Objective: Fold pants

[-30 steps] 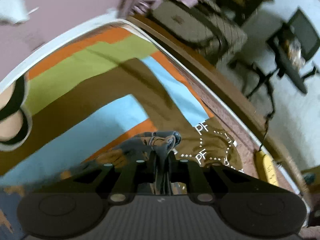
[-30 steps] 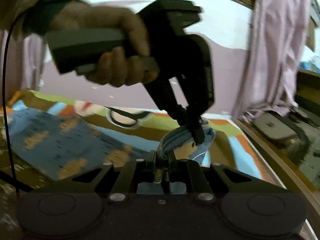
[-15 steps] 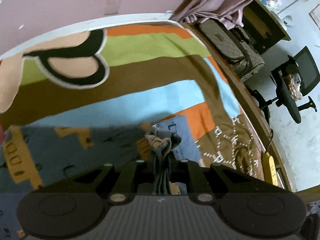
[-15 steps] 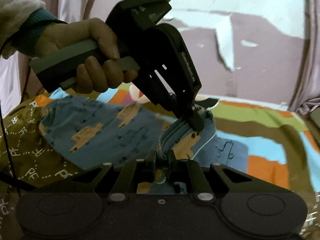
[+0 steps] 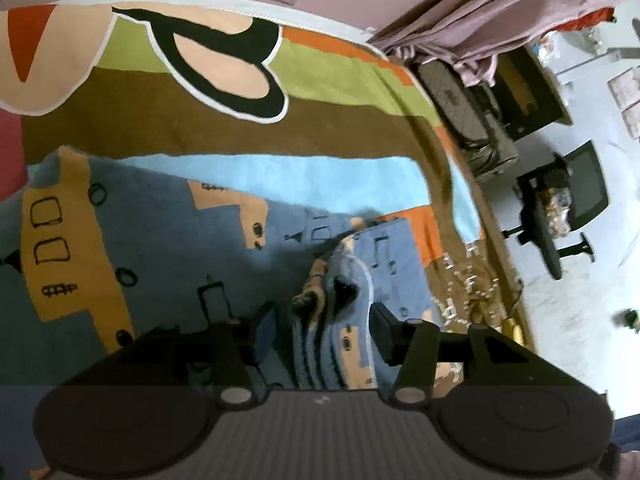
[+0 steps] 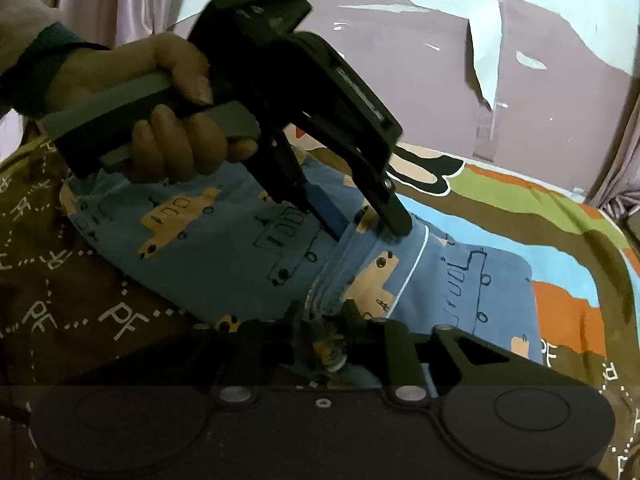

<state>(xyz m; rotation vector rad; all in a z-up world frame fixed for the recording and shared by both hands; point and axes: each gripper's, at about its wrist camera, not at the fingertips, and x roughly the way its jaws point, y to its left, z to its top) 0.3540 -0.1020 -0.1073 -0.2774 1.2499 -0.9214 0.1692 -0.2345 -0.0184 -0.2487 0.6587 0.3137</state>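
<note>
The blue pants (image 5: 168, 256) with tan vehicle prints lie on the striped bedspread (image 5: 248, 136), one end folded over the rest. They also show in the right wrist view (image 6: 224, 248). My left gripper (image 5: 324, 320) is open, its jaws spread either side of the bunched fabric edge (image 5: 332, 344). In the right wrist view the left gripper (image 6: 368, 228) hovers over that edge with its fingers apart. My right gripper (image 6: 320, 320) has its jaws a little apart around the bunched hem (image 6: 326, 344), which still sits between them.
A brown patterned blanket (image 6: 60, 312) lies beside the pants. The pink wall (image 6: 540, 92) is behind the bed. To the right of the bed stand a suitcase (image 5: 468, 124), an office chair (image 5: 568, 216) and a hanging curtain (image 5: 500, 12).
Both grippers came down onto the bed with the fabric edge. The left gripper's jaws have opened wide and let go. The right gripper's jaws have also parted somewhat.
</note>
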